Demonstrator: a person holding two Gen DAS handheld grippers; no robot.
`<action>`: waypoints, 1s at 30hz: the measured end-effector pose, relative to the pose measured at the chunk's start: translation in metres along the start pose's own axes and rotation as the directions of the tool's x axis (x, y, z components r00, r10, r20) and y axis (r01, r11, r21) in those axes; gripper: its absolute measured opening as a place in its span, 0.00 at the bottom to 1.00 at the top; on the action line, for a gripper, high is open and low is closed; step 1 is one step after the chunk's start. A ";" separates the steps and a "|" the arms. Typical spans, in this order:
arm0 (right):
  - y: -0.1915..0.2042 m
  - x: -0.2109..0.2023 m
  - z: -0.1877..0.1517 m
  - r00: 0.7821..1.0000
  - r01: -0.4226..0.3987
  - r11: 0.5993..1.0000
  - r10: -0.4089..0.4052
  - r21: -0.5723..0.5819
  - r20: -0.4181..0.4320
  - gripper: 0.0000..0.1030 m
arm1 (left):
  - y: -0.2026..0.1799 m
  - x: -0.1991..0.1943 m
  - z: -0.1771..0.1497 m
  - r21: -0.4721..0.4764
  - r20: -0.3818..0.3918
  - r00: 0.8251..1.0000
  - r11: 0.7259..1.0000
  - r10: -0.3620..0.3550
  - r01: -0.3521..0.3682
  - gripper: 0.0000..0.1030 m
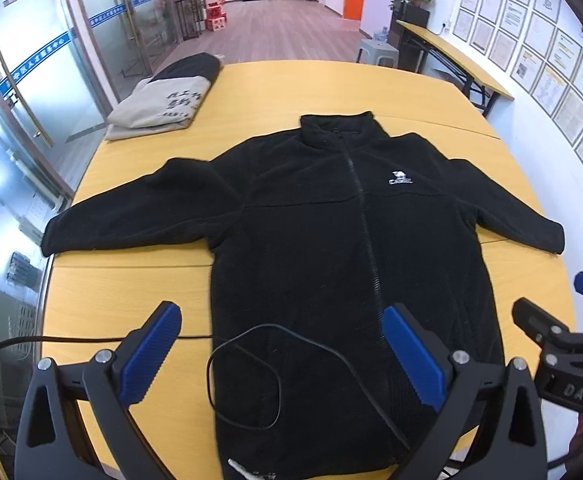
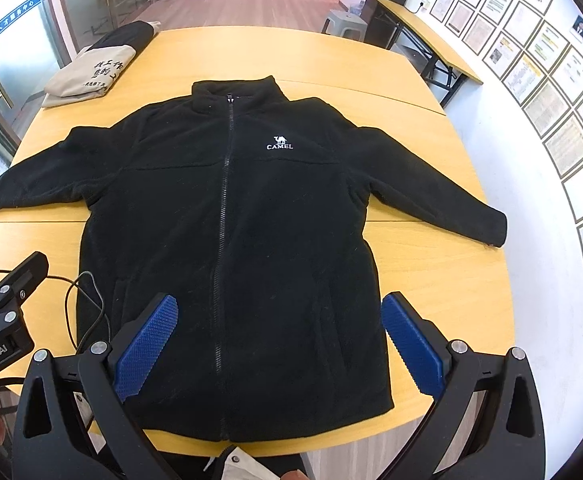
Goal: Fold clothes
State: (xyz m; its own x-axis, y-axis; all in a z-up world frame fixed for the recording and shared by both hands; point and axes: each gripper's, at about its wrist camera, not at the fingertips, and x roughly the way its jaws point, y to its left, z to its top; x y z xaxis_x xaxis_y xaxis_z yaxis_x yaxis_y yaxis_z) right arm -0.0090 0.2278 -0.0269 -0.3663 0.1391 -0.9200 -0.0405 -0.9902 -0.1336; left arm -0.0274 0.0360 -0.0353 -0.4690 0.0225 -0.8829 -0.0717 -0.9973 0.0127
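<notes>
A black fleece zip jacket (image 1: 323, 240) lies flat and face up on the yellow table (image 1: 131, 296), sleeves spread out to both sides, collar at the far end. It also shows in the right wrist view (image 2: 227, 216) with a white CAMEL logo. My left gripper (image 1: 283, 332) is open and empty above the jacket's lower left part. My right gripper (image 2: 279, 320) is open and empty above the jacket's hem. The right gripper also shows at the right edge of the left wrist view (image 1: 563, 344).
A folded beige and black garment (image 1: 163, 104) lies at the table's far left corner. A thin black cable (image 1: 247, 376) loops over the jacket's lower left part. A long bench table (image 1: 451, 52) stands by the right wall. Glass doors (image 1: 19, 92) are to the left.
</notes>
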 end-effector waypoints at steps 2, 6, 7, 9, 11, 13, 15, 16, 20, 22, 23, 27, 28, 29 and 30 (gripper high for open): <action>-0.012 0.011 0.007 1.000 -0.017 1.000 0.017 0.006 -0.011 1.00 | -0.012 0.006 0.005 0.001 0.016 1.000 1.000 0.002 -0.002 1.00; -0.030 0.035 0.023 0.999 -0.048 0.999 0.048 -0.003 -0.024 1.00 | -0.027 0.026 0.016 -0.040 0.005 1.000 0.999 0.001 -0.001 1.00; -0.034 0.041 0.027 0.998 -0.052 0.999 0.052 -0.011 -0.024 1.00 | -0.030 0.033 0.020 -0.058 -0.003 1.000 0.998 -0.001 0.001 1.00; -0.041 0.054 0.035 0.998 -0.064 0.998 0.063 -0.028 -0.023 1.00 | -0.035 0.046 0.026 -0.084 -0.015 1.000 0.996 0.003 -0.004 1.00; -0.047 0.068 0.043 0.997 -0.074 0.996 0.073 -0.045 -0.027 1.00 | -0.040 0.056 0.031 -0.102 -0.022 1.000 0.995 0.011 -0.013 1.00; -0.052 0.080 0.051 0.996 -0.079 0.995 0.077 -0.063 -0.033 1.00 | -0.043 0.062 0.037 -0.116 -0.024 0.999 0.993 0.031 -0.033 1.00; -0.055 0.088 0.058 0.996 -0.084 0.993 0.082 -0.083 -0.031 1.00 | -0.043 0.065 0.042 -0.134 -0.023 0.999 0.990 0.048 -0.051 1.00; -0.057 0.090 0.062 0.996 -0.087 0.992 0.085 -0.091 -0.024 1.00 | -0.043 0.066 0.044 -0.143 -0.023 0.998 0.988 0.054 -0.057 1.00; -0.057 0.093 0.076 0.996 -0.095 0.989 0.094 -0.114 -0.010 1.00 | -0.042 0.072 0.049 -0.164 -0.032 0.997 0.984 0.068 -0.072 1.00; -0.056 0.094 0.080 0.995 -0.100 0.988 0.100 -0.119 -0.010 1.00 | -0.043 0.073 0.051 -0.161 -0.029 0.997 0.984 0.069 -0.072 1.00; -0.055 0.094 0.081 0.995 -0.102 0.987 0.102 -0.121 -0.008 1.00 | -0.043 0.073 0.051 -0.157 -0.027 0.997 0.985 0.070 -0.073 1.00; -0.052 0.091 0.085 0.996 -0.092 0.988 0.094 -0.125 0.010 1.00 | -0.047 0.071 0.053 -0.130 -0.015 0.998 0.989 0.062 -0.063 1.00; -0.052 0.090 0.085 0.995 -0.092 0.988 0.094 -0.122 0.012 1.00 | -0.047 0.070 0.053 -0.126 -0.012 0.998 0.990 0.059 -0.060 1.00; -0.053 0.090 0.084 0.995 -0.097 0.989 0.099 -0.115 0.014 1.00 | -0.048 0.070 0.054 -0.120 -0.009 0.999 0.991 0.054 -0.054 1.00; -0.053 0.090 0.084 0.994 -0.103 0.989 0.105 -0.107 0.014 1.00 | -0.049 0.069 0.054 -0.112 -0.005 0.999 0.993 0.047 -0.047 1.00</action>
State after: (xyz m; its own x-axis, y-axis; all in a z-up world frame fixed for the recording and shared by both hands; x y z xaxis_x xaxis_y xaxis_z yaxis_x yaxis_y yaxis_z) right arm -0.1177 0.2922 -0.0716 -0.3818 0.0337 -0.9236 0.0970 -0.9924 -0.0763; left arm -0.1038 0.0900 -0.0719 -0.4677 -0.0249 -0.8836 0.0496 -0.9988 0.0019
